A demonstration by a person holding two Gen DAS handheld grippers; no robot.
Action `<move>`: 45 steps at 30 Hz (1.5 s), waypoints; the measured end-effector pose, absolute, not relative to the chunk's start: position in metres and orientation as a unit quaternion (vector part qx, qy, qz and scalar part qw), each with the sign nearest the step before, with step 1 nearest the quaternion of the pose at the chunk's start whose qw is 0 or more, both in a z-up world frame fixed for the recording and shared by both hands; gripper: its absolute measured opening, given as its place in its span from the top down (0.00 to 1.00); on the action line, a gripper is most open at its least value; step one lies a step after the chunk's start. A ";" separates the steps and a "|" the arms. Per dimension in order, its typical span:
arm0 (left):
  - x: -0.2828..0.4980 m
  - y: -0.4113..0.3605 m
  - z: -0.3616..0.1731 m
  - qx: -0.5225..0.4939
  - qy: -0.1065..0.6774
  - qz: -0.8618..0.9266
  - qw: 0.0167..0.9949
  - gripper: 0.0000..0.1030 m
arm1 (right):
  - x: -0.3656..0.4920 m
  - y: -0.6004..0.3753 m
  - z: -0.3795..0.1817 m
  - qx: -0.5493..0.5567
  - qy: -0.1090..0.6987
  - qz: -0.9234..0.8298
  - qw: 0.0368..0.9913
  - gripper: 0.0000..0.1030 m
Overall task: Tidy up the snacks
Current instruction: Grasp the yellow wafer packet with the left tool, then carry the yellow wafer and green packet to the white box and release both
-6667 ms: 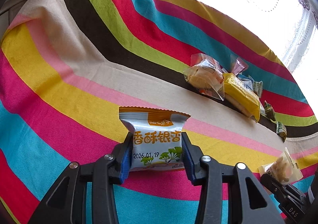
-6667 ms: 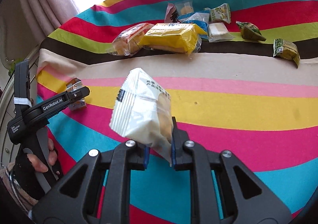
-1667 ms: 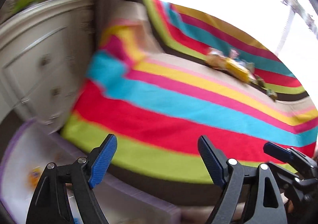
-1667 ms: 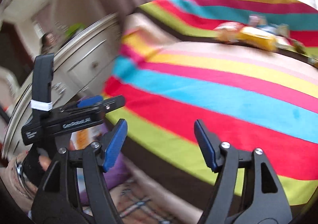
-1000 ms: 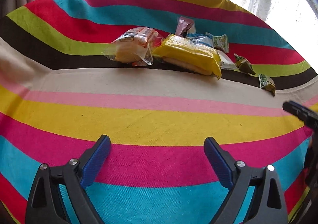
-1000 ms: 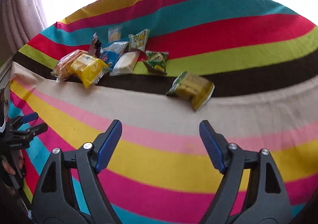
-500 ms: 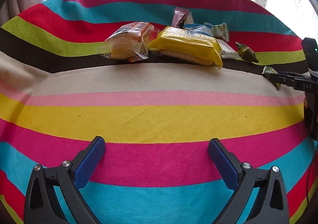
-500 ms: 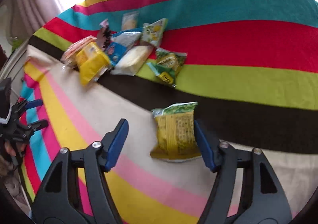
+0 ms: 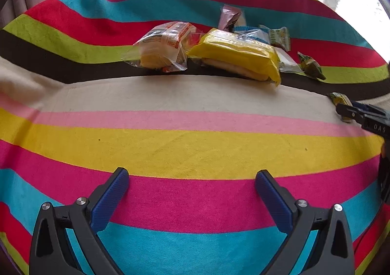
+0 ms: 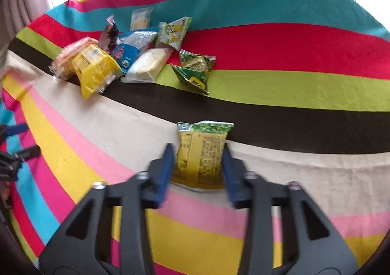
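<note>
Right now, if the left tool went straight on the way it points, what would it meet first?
Probably the striped cloth itself. The left tool stands open with nothing between its fingers, and only bare cloth lies ahead. The yellow pack sits further up in the pile, seemingly beyond that line, though depth is unclear.

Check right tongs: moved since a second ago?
Yes. Right tongs advanced toward the dark stripe and have just been closing around the green-yellow snack packet, now between them.

The right gripper (image 10: 198, 165) tilts downward over the striped cloth (image 10: 268, 79), its jaws having just been closing around a green-yellow snack packet (image 10: 201, 155), while the left gripper (image 9: 192, 189) hangs above that cloth, jaws spread wide.
</note>
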State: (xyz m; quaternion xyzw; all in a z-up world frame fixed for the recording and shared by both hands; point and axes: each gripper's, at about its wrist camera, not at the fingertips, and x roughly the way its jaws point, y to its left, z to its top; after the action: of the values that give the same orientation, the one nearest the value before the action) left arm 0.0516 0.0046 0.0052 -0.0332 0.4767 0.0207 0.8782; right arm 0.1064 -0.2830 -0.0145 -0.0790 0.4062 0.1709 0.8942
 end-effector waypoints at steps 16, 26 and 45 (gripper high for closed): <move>0.221 -0.049 0.036 -0.224 0.534 0.157 0.800 0.00 | 0.070 -0.284 -0.020 -0.054 0.397 0.167 0.901 0.64; 0.128 -0.023 0.003 -0.144 0.499 0.092 0.849 0.03 | 0.074 -0.293 -0.022 -0.012 0.400 0.190 0.897 0.64; 0.043 -0.038 -0.013 -0.044 0.444 -0.021 0.895 0.53 | 0.072 -0.283 -0.020 -0.049 0.399 0.171 0.900 0.64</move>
State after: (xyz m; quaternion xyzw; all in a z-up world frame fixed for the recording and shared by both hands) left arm 0.0426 -0.0376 -0.0127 -0.0442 0.4436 -0.0206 0.8949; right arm 0.0719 -0.2829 -0.0198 -0.0487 0.3991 0.1709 0.8995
